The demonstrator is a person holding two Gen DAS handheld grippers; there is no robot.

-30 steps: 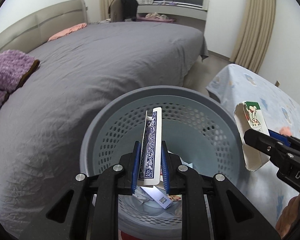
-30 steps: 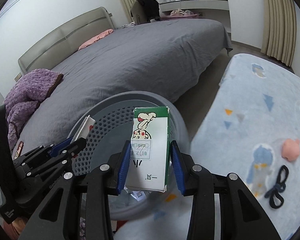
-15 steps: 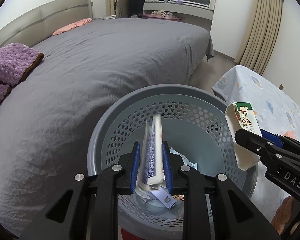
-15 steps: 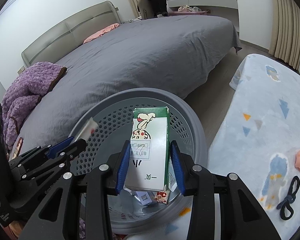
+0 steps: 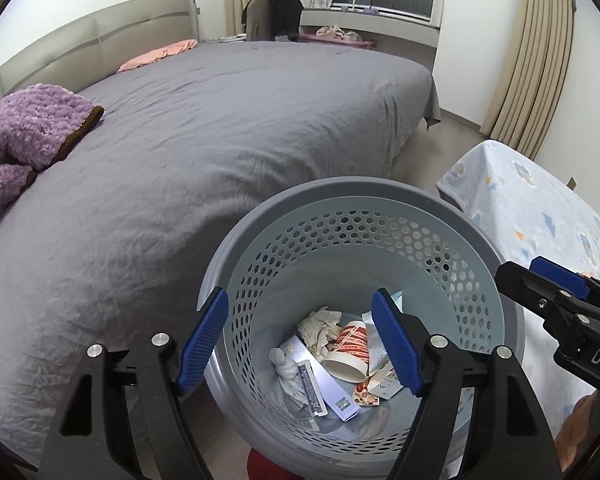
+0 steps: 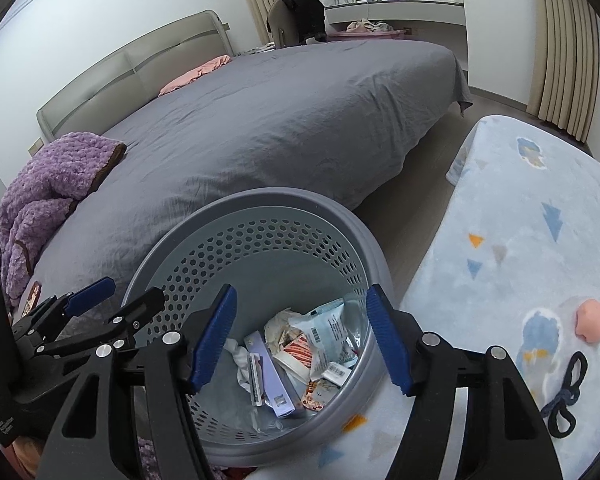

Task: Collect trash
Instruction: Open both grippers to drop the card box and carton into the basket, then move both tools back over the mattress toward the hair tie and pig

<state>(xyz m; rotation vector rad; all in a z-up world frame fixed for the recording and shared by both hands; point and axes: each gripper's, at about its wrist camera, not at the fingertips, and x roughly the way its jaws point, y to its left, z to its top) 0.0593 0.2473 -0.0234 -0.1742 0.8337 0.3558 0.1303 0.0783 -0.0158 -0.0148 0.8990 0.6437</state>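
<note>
A grey-blue perforated basket (image 5: 340,188) (image 6: 260,196) stands below both grippers, between the bed and a blanket-covered surface. Trash lies on its bottom: a paper cup (image 5: 348,356), crumpled paper (image 5: 320,324), a patterned card box (image 5: 310,382) (image 6: 256,376) and a plastic packet (image 6: 328,324). My left gripper (image 5: 300,340) hangs over the basket with its jaws opening and nothing between the blue pads. My right gripper (image 6: 300,338) is over the basket too, jaws opening and empty. Each gripper shows in the other's view: the right gripper (image 5: 516,270) at the basket's right rim, the left gripper (image 6: 134,294) at its left rim.
A bed with a grey cover (image 5: 220,128) fills the far side, with a purple fleece blanket (image 5: 24,128) and a pink pillow (image 5: 160,52) on it. On the right, a light blue patterned blanket (image 6: 520,240) carries a pink toy (image 6: 592,318) and a black hair tie (image 6: 566,396).
Both grippers have opened. The card box has left the left gripper and the green-and-white carton has left the right; neither is between the pads now, and the card box lies in the basket.
</note>
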